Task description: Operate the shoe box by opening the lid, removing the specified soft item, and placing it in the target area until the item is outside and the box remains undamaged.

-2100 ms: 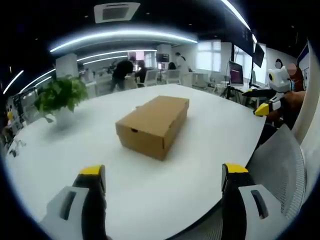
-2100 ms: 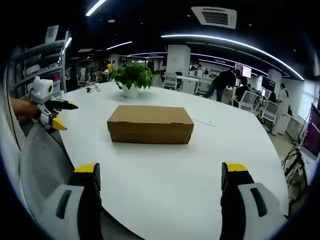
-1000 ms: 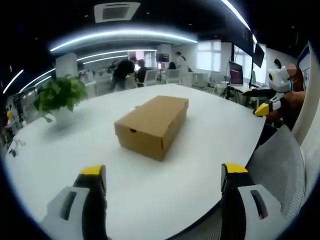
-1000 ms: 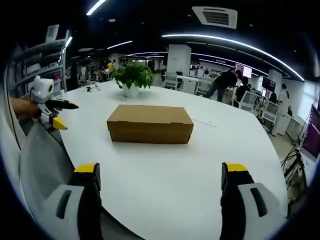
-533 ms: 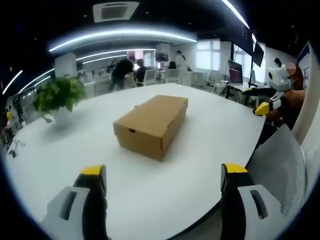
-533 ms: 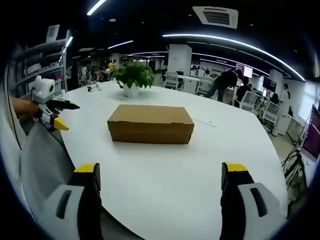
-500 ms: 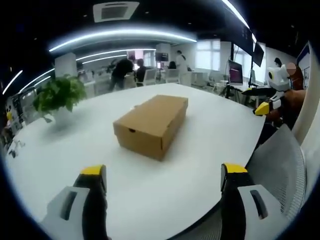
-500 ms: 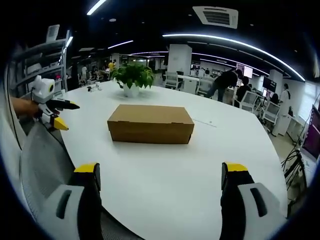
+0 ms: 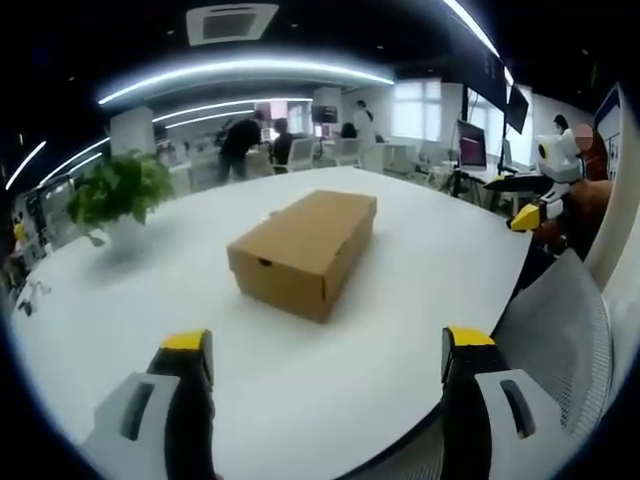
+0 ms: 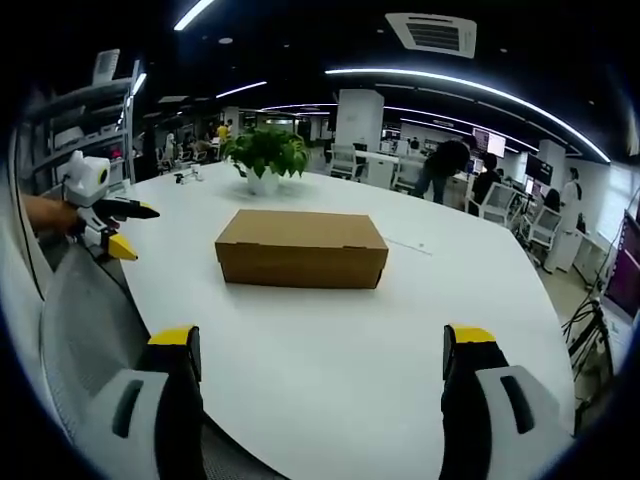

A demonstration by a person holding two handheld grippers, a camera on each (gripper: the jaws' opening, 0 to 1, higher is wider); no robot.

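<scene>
Now, in the left gripper view, the left tongs [image 9: 325, 350] stand with jaws wide apart and nothing between them, low over the near edge of the white bench [image 9: 400, 290]. Ahead of them, well apart, the brown shoe box [image 9: 303, 250] lies on the bench with its lid shut, one short end turned toward the tongs. Beyond the left jaw and farther off, a potted plant [image 9: 117, 195] stands on the bench. To the right of the right jaw is the mesh back of a chair [image 9: 560, 330], and above it the right tongs [image 9: 540, 190] come into sight, held off the bench edge; whether their jaws are parted cannot be told from here.

In the right gripper view, the right tongs [image 10: 325, 350] are likewise spread open and empty above the near bench [image 10: 330, 370] edge. The shoe box [image 10: 302, 248] sits straight ahead, well apart, its long side facing the tongs, lid down. The potted plant [image 10: 264, 158] stands behind the box. Off to the left, past a chair back [image 10: 85, 330], the left tongs [image 10: 105, 225] are held in a hand [image 10: 40, 213].
</scene>
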